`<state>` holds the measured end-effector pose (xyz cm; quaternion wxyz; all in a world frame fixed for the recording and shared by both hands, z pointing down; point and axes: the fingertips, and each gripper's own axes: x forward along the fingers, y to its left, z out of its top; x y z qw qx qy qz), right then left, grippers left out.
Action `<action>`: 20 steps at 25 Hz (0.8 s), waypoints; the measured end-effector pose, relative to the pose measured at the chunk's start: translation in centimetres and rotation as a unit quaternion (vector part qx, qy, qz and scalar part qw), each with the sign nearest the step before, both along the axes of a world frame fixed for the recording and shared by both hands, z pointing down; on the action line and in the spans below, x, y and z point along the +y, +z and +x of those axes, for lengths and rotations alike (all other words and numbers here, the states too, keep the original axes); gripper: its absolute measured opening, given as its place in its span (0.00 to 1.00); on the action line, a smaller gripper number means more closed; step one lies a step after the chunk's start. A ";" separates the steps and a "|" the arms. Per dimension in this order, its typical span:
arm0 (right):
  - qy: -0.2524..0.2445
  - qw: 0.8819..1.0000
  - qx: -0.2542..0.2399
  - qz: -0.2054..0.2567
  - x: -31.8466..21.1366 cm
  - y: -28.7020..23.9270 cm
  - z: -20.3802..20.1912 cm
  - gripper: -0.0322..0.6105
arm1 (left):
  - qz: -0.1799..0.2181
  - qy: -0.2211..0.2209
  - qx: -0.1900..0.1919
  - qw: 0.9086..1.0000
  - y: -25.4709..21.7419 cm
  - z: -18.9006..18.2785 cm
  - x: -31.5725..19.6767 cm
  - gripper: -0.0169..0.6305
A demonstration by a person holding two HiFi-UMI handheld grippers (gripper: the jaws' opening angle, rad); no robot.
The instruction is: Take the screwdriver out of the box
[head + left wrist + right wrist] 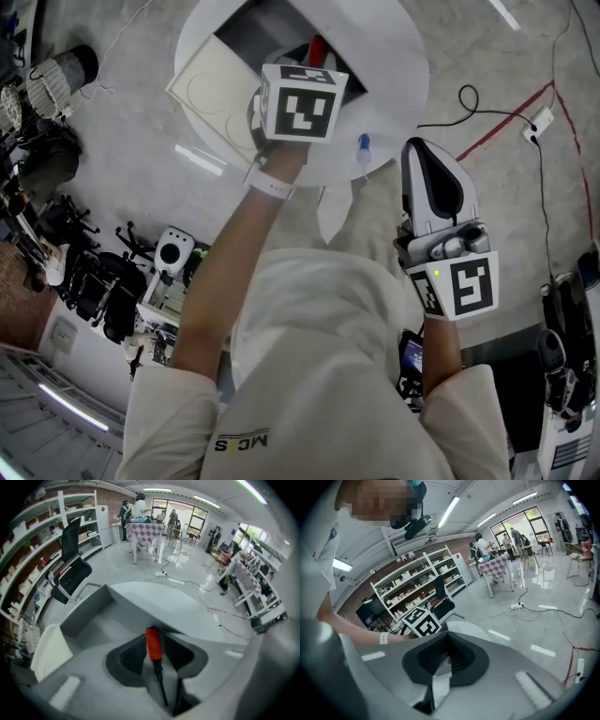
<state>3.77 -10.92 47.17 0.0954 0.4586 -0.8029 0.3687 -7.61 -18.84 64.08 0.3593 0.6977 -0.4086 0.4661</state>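
Observation:
The screwdriver, red handle (153,643) and black shaft (161,680), lies in the open grey box (92,612) on the round white table (398,58). My left gripper (157,640) points steeply down into the box with its jaws open, and the handle sits in the gap between the dark pads (132,656). From the head view its marker cube (300,101) hides the jaws; the red handle (317,47) peeks out beyond it. My right gripper (424,155) hangs off the table's near edge, shut and empty, also seen as right gripper (449,637).
The box's cream lid (217,81) lies open to the left. A small blue-capped item (364,145) stands near the table's near edge. Cables and a power strip (540,120) lie on the floor at right. An office chair (70,569) and shelves stand behind the table.

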 end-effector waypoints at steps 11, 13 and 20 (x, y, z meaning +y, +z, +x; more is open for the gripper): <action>0.008 1.000 -0.010 -0.002 -0.3 0.2 1.4 0.05 | -0.037 0.027 -0.055 0.997 2.4 0.5 -0.4 0.20; 0.011 1.000 -0.009 -0.003 -0.2 0.3 1.8 0.05 | -0.042 0.026 -0.059 0.997 2.7 0.4 -0.4 0.20; 0.016 1.000 -0.010 -0.001 0.2 -0.2 2.0 0.05 | -0.049 0.010 -0.050 0.998 2.4 0.3 -0.3 0.18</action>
